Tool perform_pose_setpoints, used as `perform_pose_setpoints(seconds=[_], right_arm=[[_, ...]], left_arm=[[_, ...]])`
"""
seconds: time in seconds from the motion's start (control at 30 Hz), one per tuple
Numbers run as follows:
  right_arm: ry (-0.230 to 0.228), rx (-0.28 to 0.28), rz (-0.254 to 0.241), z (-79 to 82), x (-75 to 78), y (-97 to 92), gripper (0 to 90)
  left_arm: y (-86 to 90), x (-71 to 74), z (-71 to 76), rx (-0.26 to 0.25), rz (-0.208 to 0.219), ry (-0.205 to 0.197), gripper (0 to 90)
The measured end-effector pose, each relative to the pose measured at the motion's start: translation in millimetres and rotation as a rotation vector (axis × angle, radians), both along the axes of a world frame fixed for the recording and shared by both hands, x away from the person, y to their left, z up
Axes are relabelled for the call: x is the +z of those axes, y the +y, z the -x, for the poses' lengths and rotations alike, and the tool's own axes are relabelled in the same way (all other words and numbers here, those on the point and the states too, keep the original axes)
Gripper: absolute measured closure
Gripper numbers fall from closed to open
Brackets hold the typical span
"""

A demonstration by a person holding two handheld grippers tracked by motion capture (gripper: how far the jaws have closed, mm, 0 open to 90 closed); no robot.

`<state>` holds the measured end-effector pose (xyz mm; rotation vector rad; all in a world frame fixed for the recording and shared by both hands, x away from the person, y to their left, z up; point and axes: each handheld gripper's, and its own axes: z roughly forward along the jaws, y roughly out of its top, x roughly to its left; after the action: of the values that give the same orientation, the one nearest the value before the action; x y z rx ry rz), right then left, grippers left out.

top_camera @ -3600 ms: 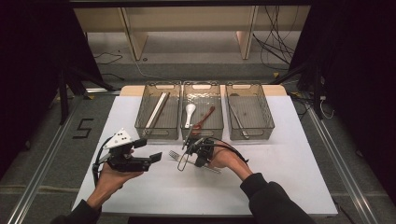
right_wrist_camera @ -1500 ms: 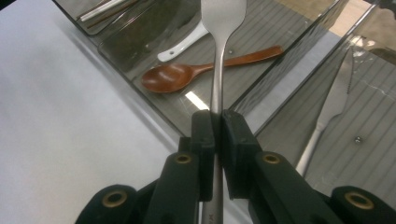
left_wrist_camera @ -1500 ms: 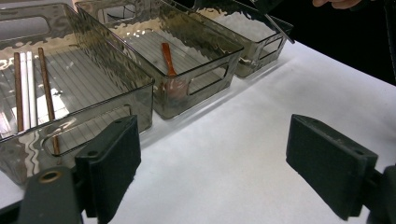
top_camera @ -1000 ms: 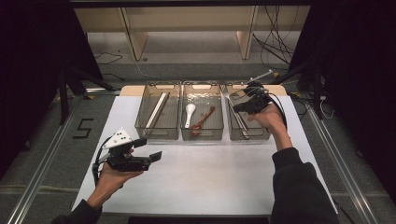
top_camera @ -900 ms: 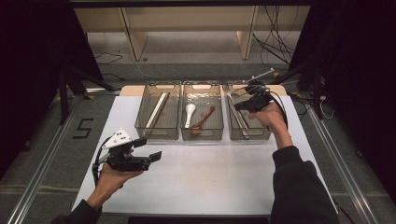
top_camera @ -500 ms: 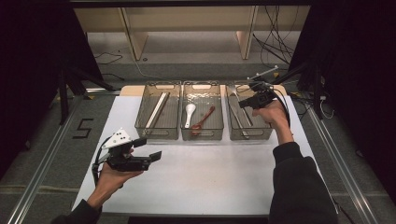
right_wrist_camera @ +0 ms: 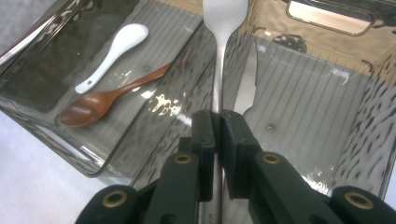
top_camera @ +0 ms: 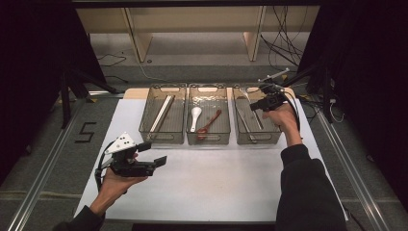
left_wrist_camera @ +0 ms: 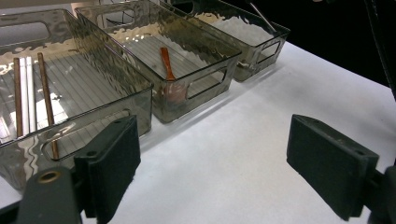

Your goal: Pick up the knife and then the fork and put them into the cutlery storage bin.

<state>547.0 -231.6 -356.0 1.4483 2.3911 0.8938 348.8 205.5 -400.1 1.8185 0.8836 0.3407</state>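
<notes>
- The right gripper (right_wrist_camera: 215, 122) has its jaws pinched narrow on the handle of a metal fork (right_wrist_camera: 219, 70); the handle runs between the pads and the fork head points to 12 o'clock in the right gripper view.
- In the high view the right gripper (top_camera: 266, 99) hovers over the right bin (top_camera: 271, 139), and the fork's handle sticks out toward 2 o'clock, past the bin's far rim.
- Under the fork a knife (right_wrist_camera: 243, 93) lies on the bin floor.
- At 9 o'clock, in the middle bin (top_camera: 208, 140), lie a white spoon (right_wrist_camera: 112, 50) and a wooden spoon (right_wrist_camera: 109, 98).
- The left gripper (top_camera: 149, 161) stands wide with nothing between its jaws, at 7 o'clock of the bins over the white table (top_camera: 221, 183).
- The table's near half lies open.
</notes>
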Motion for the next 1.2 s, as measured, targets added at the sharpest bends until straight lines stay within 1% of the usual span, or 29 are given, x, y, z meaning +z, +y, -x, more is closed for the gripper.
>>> perform_pose_setpoints(seconds=[0.57, 0.8, 0.97, 1.07, 1.1, 1.2], right_arm=[[0.009, -0.064, 0.001, -4.5, -8.1, -6.9, 84.6], [0.015, -0.070, 0.006, -5.1, -15.0, -6.5, 84.6], [0.029, -0.077, 0.009, -5.5, -23.1, -7.1, 84.5], [0.033, -0.080, 0.009, -5.4, -25.2, -7.2, 84.5], [0.041, -0.085, 0.008, -5.1, -25.4, -7.0, 84.5], [0.040, -0.076, 0.011, -5.3, -27.2, -5.8, 84.4]], left_arm=[[-0.3, 0.3, 0.4, 0.003, 0.006, -0.002, 16.8], [-0.4, 0.2, 0.4, 0.002, 0.004, -0.001, 16.8], [-0.3, 0.2, 0.3, 0.002, 0.004, 0.000, 16.8], [-0.3, 0.1, 0.2, -0.002, -0.001, 0.000, 16.8], [-0.4, 0.2, 0.3, -0.001, 0.000, 0.000, 16.8], [-0.5, 0.1, 0.3, 0.000, 0.002, 0.001, 16.8]])
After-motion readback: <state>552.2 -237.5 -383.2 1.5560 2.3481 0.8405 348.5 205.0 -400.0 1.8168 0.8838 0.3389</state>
